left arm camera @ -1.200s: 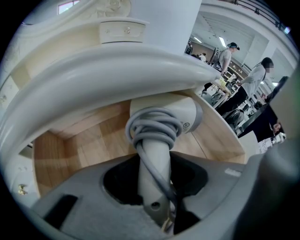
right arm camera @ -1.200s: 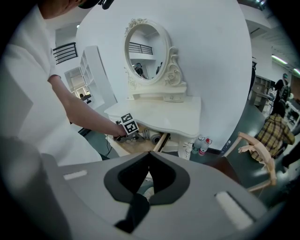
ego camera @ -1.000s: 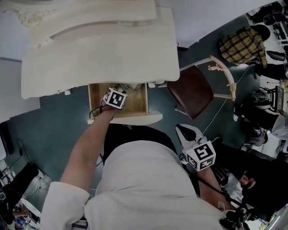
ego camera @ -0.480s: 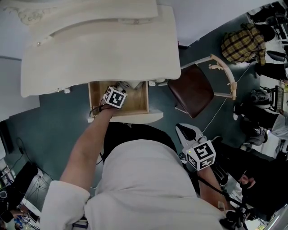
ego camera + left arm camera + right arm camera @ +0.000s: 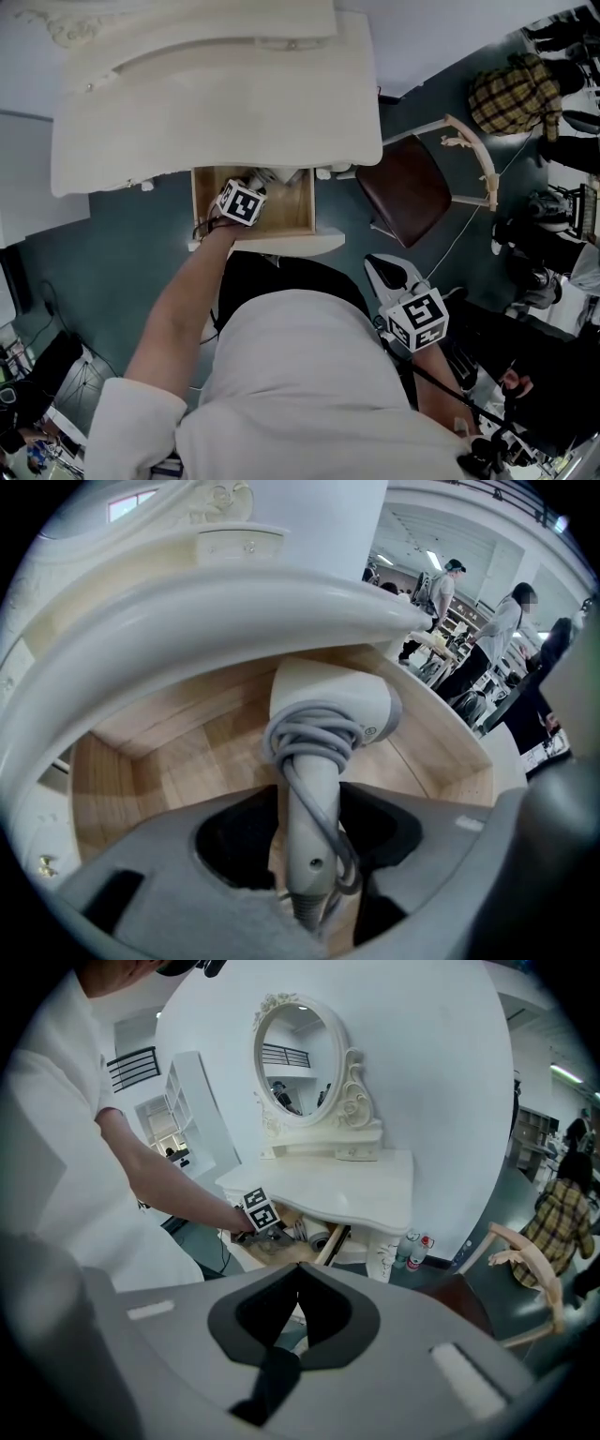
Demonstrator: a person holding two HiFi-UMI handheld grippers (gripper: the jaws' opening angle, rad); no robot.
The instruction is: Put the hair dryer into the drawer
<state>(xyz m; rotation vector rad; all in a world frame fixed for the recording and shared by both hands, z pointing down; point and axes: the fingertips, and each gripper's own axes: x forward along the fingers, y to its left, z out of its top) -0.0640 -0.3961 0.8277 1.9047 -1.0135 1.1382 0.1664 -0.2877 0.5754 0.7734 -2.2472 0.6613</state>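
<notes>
The white hair dryer (image 5: 328, 714), its grey cord wound round the neck, lies in the open wooden drawer (image 5: 187, 752) with its handle toward me. My left gripper (image 5: 311, 797) reaches down into that drawer. Its jaws have just been opening and stand open on either side of the handle, with dark gaps on both sides. In the head view the left gripper (image 5: 251, 187) sits over the drawer (image 5: 286, 217), and part of the hair dryer (image 5: 272, 175) shows under the tabletop's edge. My right gripper (image 5: 394, 274) hangs shut and empty by my right side; in its own view the right gripper (image 5: 300, 1267) has its tips together.
The cream dressing table (image 5: 216, 94) overhangs the back of the drawer, and its oval mirror (image 5: 298, 1054) stands against the wall. A brown-seated chair (image 5: 403, 187) stands to the right. Two bottles (image 5: 417, 1249) sit by the table leg. People stand at the far right.
The head view has shifted slightly. The left gripper stays in the drawer and the right gripper stays by my side.
</notes>
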